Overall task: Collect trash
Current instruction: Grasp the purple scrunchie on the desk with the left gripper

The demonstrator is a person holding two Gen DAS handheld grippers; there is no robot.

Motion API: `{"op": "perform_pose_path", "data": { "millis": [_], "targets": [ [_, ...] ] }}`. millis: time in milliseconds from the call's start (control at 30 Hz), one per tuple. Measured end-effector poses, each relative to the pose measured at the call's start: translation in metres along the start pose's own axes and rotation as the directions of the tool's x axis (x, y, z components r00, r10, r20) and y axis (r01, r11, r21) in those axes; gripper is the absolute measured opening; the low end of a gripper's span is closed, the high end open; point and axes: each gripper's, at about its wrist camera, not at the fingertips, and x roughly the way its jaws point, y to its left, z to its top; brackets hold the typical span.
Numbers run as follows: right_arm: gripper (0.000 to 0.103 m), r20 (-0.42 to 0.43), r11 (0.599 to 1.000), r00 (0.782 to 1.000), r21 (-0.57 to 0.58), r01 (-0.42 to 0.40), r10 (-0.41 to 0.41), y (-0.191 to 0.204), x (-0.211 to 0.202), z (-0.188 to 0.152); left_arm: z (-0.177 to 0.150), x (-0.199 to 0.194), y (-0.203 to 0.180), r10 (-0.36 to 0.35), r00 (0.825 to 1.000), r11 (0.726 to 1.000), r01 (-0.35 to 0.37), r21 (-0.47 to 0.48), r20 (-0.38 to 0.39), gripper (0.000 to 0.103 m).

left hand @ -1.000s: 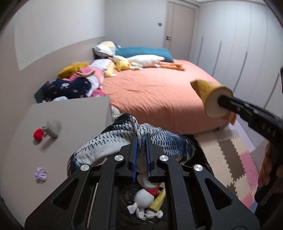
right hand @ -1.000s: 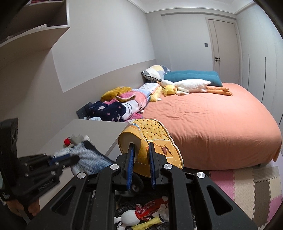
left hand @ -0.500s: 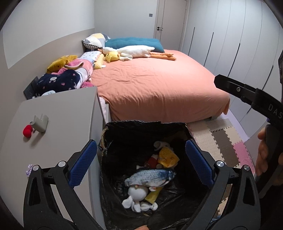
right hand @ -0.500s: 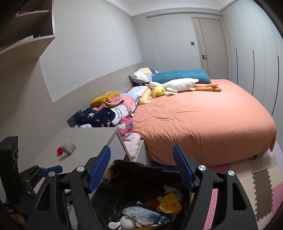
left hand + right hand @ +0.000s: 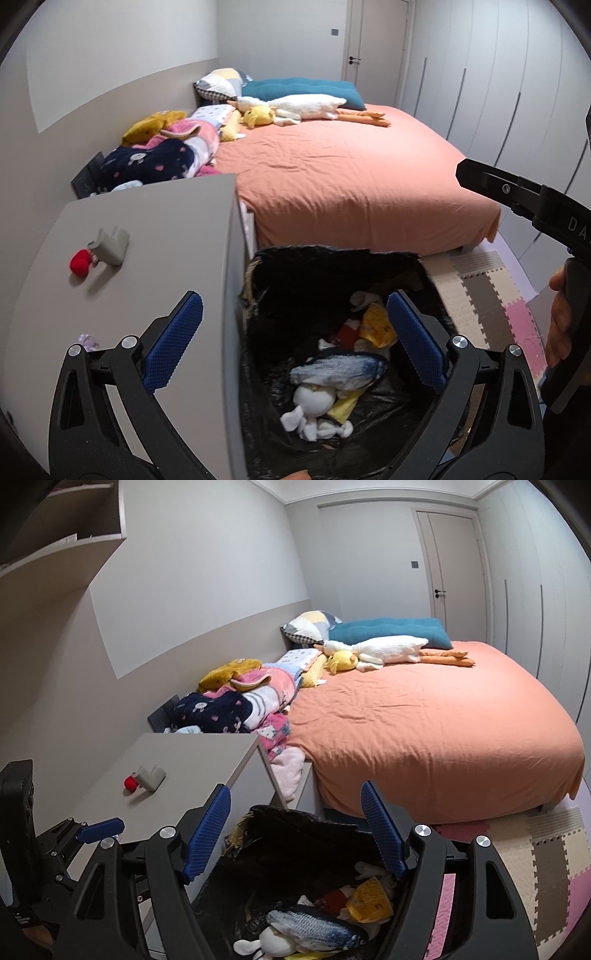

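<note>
A: Count, bin first.
B: One bin (image 5: 255,280) with black liner, on the floor against the grey cabinet's (image 5: 155,221) side edge. Inside: one fish plush (image 5: 338,369), one white plush (image 5: 314,400), one yellow piece (image 5: 376,326), one red bit (image 5: 347,334).
A: Grippers?
B: Two. Left gripper (image 5: 291,343) spread wide over the bin, nothing between the pads. Right gripper (image 5: 295,830) also apart, empty, above the bin's rim.
A: Cabinet top?
B: One grey-and-red toy (image 5: 101,251), one small lilac item (image 5: 88,341) near the front edge. Otherwise bare.
A: Room to move?
B: Bed (image 5: 351,177) beyond the bin; foam mat (image 5: 491,295) on the right.
</note>
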Motion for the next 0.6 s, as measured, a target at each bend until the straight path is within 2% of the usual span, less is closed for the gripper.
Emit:
{"op": "perform_pose_path", "data": {
  "millis": [267,600],
  "targets": [
    [0.075,-0.043,0.998,0.999,-0.046,-0.033,0.031,0.036,0.025,-0.006,-0.016,-0.003,0.039,0.051,0.999,0.997,-0.052,-0.058,-0.015,0.096],
    [0.075,-0.101,0.989,0.99,-0.095,-0.111,0.101,0.092,0.062,-0.016,-0.039,-0.009,0.095,0.136,0.99,0.982,-0.14,-0.124,-0.034,0.096]
  ]
}}
